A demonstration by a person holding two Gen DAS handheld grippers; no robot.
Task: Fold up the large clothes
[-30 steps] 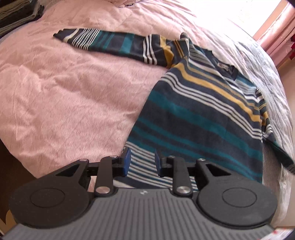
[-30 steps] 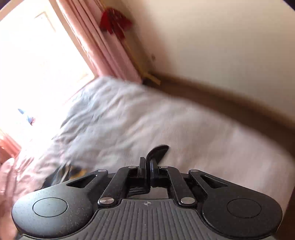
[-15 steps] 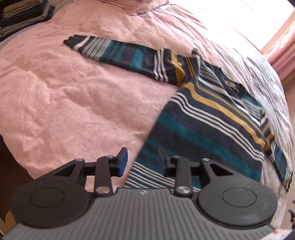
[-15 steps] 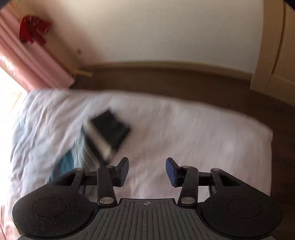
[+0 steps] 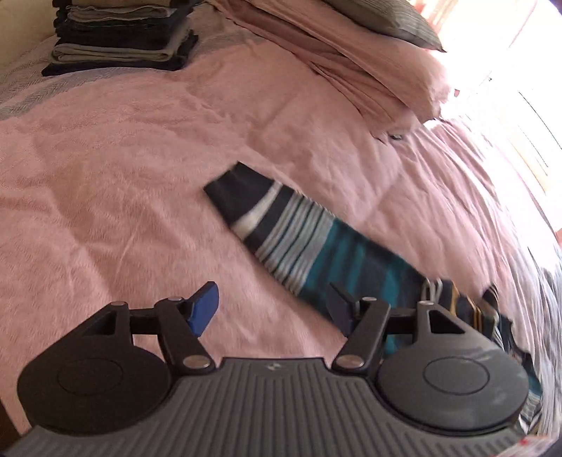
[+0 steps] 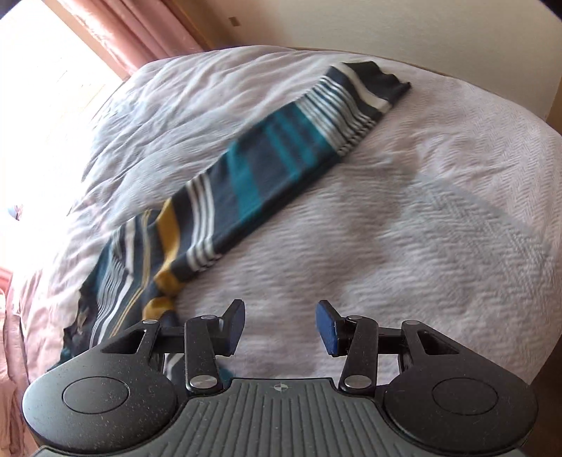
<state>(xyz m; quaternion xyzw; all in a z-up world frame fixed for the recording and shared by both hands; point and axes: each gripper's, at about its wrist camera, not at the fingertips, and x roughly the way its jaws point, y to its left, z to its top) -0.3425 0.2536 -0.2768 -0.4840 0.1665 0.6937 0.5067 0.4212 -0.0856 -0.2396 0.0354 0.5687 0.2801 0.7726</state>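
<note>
A striped sweater in navy, teal, white and mustard lies on the bed. In the left wrist view one sleeve [image 5: 309,239] stretches over the pink bedspread [image 5: 123,197], its dark cuff [image 5: 239,186] farthest from me. My left gripper [image 5: 272,306] hovers near the sleeve's middle with its jaws opening; only bedspread shows between them, and the sleeve passes under the right finger [image 5: 339,306]. In the right wrist view the other sleeve [image 6: 267,165] lies flat on the pale cover [image 6: 421,228], cuff [image 6: 368,84] far away. My right gripper [image 6: 281,321] is open and holds nothing.
A stack of folded clothes [image 5: 119,35] sits at the bed's far left corner. Pink pillows [image 5: 351,63] with a grey one [image 5: 386,21] on top lie behind the sleeve. A pink curtain [image 6: 140,28] and a bright window stand past the bed; its edge curves at right.
My left gripper swung from the sweater's hem toward the left sleeve and its jaws widened. My right gripper, shut on the other sleeve's dark cuff before, opened and let it go; that sleeve now lies stretched out.
</note>
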